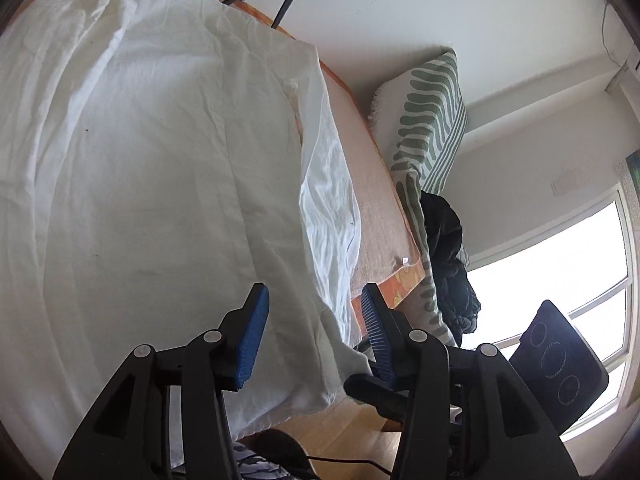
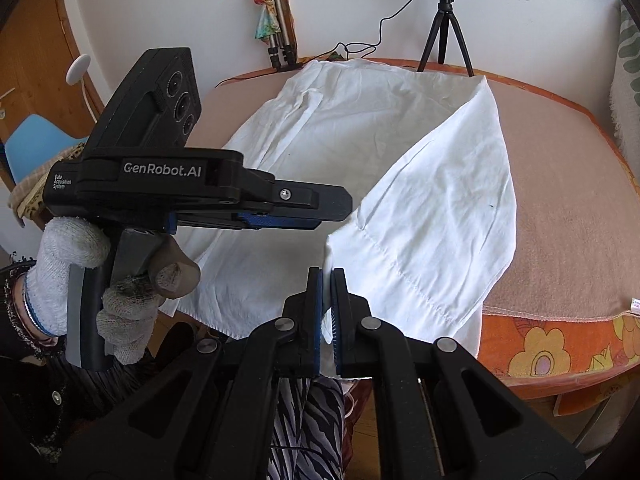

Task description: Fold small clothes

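A white garment point(image 2: 400, 152) lies spread on a table covered by a pink blanket point(image 2: 560, 200), with its right side folded over toward the middle. My right gripper point(image 2: 326, 300) is shut on the folded layer's near hem, and white cloth shows between its blue pads. My left gripper point(image 1: 316, 320) stands open over the garment point(image 1: 160, 160) at its near corner; cloth lies under the gap, and the pads do not press it. From the right wrist view, a gloved hand holds the left gripper point(image 2: 332, 216) side-on, its tips at the fold's edge.
A green striped cushion point(image 1: 432, 120) and dark clothes point(image 1: 444, 240) stand beyond the table's far side by a window. A ring light on a small tripod point(image 2: 444, 28) and a folded tripod point(image 2: 280, 40) stand at the table's back edge. A blue chair point(image 2: 36, 140) stands at the left.
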Demonstrator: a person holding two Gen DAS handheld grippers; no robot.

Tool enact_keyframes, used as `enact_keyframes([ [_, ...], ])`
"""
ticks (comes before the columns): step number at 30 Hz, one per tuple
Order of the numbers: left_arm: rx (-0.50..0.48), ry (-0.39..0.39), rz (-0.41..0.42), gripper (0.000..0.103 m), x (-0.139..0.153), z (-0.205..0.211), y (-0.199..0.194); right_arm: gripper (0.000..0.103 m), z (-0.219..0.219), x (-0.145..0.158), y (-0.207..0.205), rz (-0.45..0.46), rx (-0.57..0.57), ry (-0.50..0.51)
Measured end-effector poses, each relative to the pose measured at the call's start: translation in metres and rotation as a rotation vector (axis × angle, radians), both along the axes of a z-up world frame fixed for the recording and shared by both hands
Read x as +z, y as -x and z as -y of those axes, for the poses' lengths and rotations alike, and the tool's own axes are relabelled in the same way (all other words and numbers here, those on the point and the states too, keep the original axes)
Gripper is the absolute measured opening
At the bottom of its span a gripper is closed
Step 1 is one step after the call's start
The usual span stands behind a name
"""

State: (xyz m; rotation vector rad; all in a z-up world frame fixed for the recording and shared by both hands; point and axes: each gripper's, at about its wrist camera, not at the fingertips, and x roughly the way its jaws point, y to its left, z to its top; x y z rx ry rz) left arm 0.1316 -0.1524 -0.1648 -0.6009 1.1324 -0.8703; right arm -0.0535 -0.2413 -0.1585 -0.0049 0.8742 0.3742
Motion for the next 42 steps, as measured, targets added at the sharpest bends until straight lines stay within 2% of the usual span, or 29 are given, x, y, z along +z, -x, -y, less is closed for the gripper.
enact_keyframes([
  [5,-0.012,-0.013,-0.052,0.043,-0.018,0.018,-0.004,0.005,-0.003,-0.011,0.004,-0.028,0.033,-0.019],
  [7,-0.022,-0.016,-0.057,0.023,-0.023,0.020,-0.005,0.005,-0.002,-0.013,0.007,-0.037,0.050,-0.011],
  [8,-0.026,-0.021,-0.055,0.021,-0.024,0.021,-0.005,0.006,-0.001,-0.013,0.009,-0.038,0.059,-0.003],
  [10,-0.032,-0.020,-0.049,0.009,-0.025,0.020,-0.005,0.011,0.003,-0.011,0.014,-0.058,0.093,-0.012],
  [11,-0.035,-0.020,-0.046,0.007,-0.025,0.019,-0.004,0.015,0.007,-0.008,0.016,-0.066,0.107,-0.024],
  [13,-0.034,-0.043,-0.015,0.006,-0.024,0.017,-0.003,0.022,0.015,0.000,0.020,-0.073,0.134,-0.053],
  [17,-0.041,-0.069,0.031,0.004,-0.020,0.012,0.001,0.042,0.040,0.029,0.019,-0.017,0.142,-0.128],
  [19,-0.039,-0.074,0.045,0.003,-0.019,0.010,0.002,0.044,0.056,0.045,0.007,0.026,0.094,-0.142],
  [23,-0.051,-0.078,0.055,0.003,-0.021,0.012,0.003,0.044,0.077,0.074,-0.062,0.063,-0.025,-0.099],
  [27,-0.045,-0.070,0.060,0.003,-0.022,0.014,0.006,0.044,0.070,0.089,-0.156,0.007,-0.057,-0.069],
  [29,-0.044,-0.071,0.073,0.003,-0.022,0.015,0.010,0.044,0.061,0.091,-0.203,-0.013,-0.088,-0.018],
  [35,-0.050,-0.060,0.104,0.003,-0.020,0.019,0.014,0.044,0.031,0.050,-0.317,-0.153,-0.181,0.154],
  [38,-0.062,-0.060,0.123,0.003,-0.019,0.019,0.016,0.044,0.019,0.020,-0.358,-0.208,-0.240,0.274],
  [41,-0.064,-0.055,0.124,0.002,-0.021,0.018,0.016,0.044,0.015,-0.002,-0.383,-0.238,-0.289,0.383],
  [42,-0.066,-0.051,0.121,0.002,-0.021,0.017,0.016,0.033,0.017,-0.008,-0.390,-0.251,-0.307,0.397],
])
